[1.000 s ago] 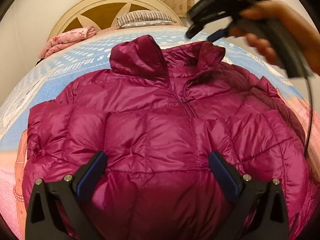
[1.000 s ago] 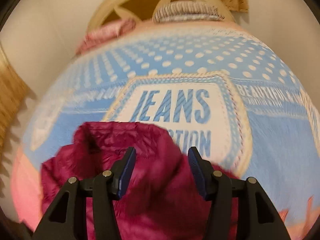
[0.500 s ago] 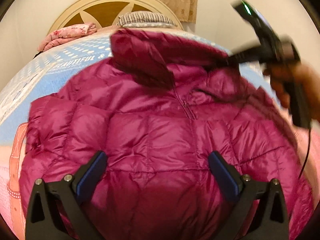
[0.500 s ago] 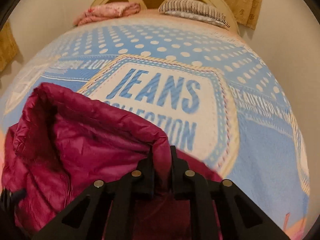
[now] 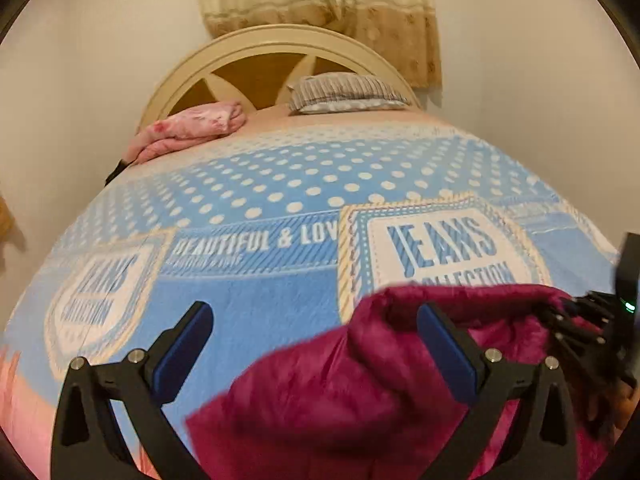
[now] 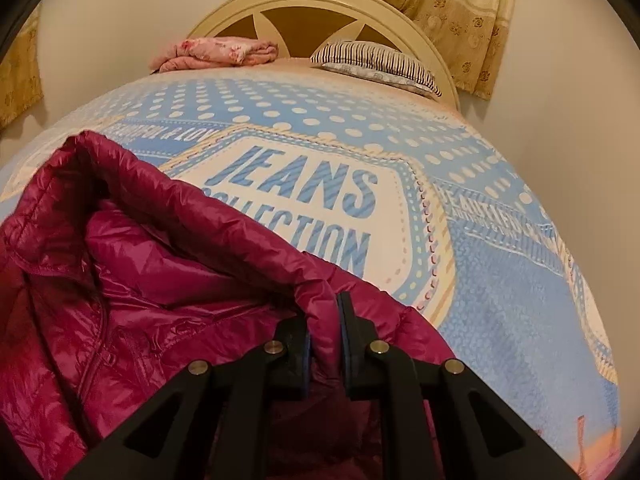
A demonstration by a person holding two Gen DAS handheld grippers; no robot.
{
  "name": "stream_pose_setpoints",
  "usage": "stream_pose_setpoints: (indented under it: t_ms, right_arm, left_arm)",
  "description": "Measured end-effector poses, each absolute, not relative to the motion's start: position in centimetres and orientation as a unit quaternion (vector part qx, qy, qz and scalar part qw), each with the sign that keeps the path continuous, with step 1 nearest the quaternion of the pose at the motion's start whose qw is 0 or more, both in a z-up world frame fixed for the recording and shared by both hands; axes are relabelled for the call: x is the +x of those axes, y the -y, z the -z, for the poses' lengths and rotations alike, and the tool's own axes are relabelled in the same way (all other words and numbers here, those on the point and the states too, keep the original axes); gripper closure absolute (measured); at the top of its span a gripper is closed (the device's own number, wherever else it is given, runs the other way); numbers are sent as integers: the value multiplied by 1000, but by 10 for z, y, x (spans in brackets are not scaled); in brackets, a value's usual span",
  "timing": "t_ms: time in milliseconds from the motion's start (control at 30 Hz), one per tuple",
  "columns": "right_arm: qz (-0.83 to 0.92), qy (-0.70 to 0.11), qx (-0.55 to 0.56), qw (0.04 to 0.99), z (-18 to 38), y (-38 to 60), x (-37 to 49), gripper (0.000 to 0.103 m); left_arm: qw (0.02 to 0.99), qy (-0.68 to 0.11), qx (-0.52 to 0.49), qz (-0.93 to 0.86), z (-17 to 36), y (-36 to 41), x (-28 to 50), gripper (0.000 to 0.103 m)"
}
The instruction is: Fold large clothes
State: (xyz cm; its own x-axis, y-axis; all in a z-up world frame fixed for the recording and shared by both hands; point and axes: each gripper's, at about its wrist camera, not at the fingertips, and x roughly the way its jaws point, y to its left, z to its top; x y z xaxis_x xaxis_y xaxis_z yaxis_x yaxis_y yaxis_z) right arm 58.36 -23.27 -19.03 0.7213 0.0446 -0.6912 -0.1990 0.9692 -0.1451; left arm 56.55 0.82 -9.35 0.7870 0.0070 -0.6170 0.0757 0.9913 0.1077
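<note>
A magenta quilted puffer jacket (image 6: 132,304) lies on the bed, its collar edge raised. My right gripper (image 6: 323,320) is shut on the jacket's collar edge and holds it up. In the left wrist view the jacket (image 5: 360,392) is blurred at lower right, partly behind the right finger. My left gripper (image 5: 312,336) is open and empty above the blanket, left of the raised collar. The right gripper's body (image 5: 600,320) shows at the far right of the left wrist view.
The bed carries a blue polka-dot "JEANS COLLECTION" blanket (image 6: 500,280). A pink folded cloth (image 5: 192,128) and a striped pillow (image 5: 344,92) lie by the cream headboard (image 5: 260,40). Walls and a curtain (image 6: 440,8) stand behind.
My right gripper closed on the collar and lifted it. My left gripper moved away from over the jacket's body, toward the left and up, so it now faces the blanket.
</note>
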Motion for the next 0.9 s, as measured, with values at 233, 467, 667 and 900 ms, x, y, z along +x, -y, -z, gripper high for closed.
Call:
stream_pose_setpoints:
  t_ms: [233, 467, 667, 900]
  right_arm:
    - [-67, -357, -115, 924, 200, 225, 581, 92]
    - [-73, -369, -86, 923, 209, 234, 587, 92]
    - [-64, -368, -104, 922, 214, 228, 585, 92]
    - [-68, -369, -106, 921, 216, 228, 586, 92]
  left_arm:
    - [915, -378, 141, 16, 129, 20, 607, 0]
    - [894, -413, 170, 40, 181, 22, 545, 0]
    - [938, -322, 128, 31, 113, 18, 550, 0]
    - [922, -369, 115, -1, 114, 22, 623, 0]
